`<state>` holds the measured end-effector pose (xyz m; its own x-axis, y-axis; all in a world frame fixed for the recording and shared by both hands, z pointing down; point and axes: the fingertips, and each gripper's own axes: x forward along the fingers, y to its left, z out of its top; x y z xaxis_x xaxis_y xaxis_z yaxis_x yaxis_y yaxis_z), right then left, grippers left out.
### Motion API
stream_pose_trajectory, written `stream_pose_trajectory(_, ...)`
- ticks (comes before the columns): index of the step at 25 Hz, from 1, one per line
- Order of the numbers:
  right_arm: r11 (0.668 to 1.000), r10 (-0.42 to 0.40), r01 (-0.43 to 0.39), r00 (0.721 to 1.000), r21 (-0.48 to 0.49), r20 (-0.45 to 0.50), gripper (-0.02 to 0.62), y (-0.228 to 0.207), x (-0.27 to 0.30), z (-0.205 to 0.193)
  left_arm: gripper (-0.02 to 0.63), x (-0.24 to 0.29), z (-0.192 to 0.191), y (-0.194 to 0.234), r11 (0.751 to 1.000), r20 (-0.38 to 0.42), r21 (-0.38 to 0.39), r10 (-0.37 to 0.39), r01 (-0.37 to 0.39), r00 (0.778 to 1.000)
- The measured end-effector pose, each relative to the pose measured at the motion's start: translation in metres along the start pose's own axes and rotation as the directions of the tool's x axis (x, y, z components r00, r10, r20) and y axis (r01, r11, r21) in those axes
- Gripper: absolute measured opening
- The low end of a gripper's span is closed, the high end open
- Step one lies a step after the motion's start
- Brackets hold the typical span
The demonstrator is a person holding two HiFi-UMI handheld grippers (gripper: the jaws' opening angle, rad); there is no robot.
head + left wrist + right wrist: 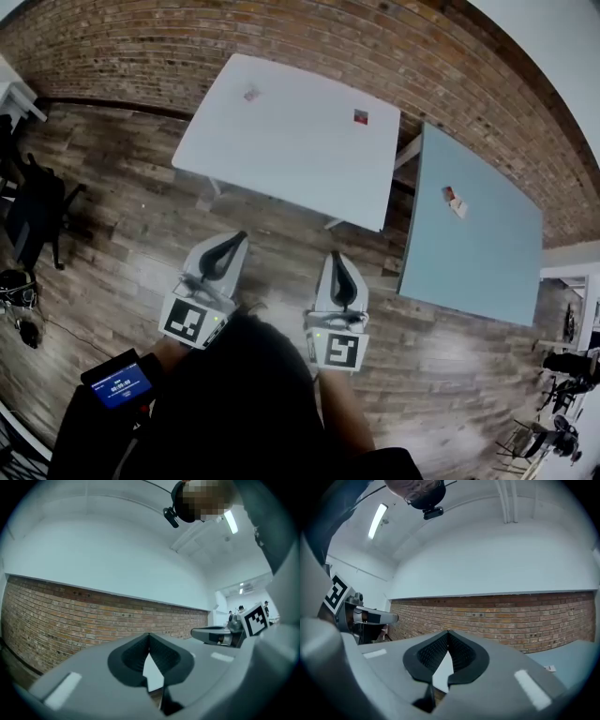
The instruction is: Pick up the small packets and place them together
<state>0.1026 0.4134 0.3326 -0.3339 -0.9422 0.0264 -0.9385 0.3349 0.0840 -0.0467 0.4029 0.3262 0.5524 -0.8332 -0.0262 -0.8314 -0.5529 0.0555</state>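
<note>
A white table (pixel 281 150) stands ahead of me with two small packets on it, a pale one (pixel 251 93) at its far left and a red one (pixel 361 116) at its far right. A blue-grey table (pixel 487 253) to the right carries more small packets (pixel 455 200), also showing as a white speck (pixel 550 668) in the right gripper view. My left gripper (pixel 241 234) (pixel 149 634) and right gripper (pixel 335 254) (pixel 448 632) hang side by side over the wooden floor, short of the white table. Both are shut with nothing between their jaws.
A brick wall (pixel 281 37) runs behind both tables. A black office chair (pixel 37 211) stands on the floor at the left, and dark equipment (pixel 562 412) sits at the lower right. A small screen (pixel 120 382) rides on the person's left forearm.
</note>
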Motion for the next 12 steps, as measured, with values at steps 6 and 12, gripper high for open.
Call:
stream_pose_trajectory(6,0.999,-0.005,0.005,1.000,0.034,0.003,0.003,-0.002,0.011,-0.007,0.000,0.009,-0.004,0.014,0.999,-0.015,-0.028,0.022,-0.022,1.000)
stream_pose_trajectory(12,0.999,-0.009,0.010,1.000,0.036,-0.017,0.003,-0.004,0.049,-0.010,0.000,0.038,-0.010,0.040,1.000,-0.012,-0.018,-0.001,0.001,1.000)
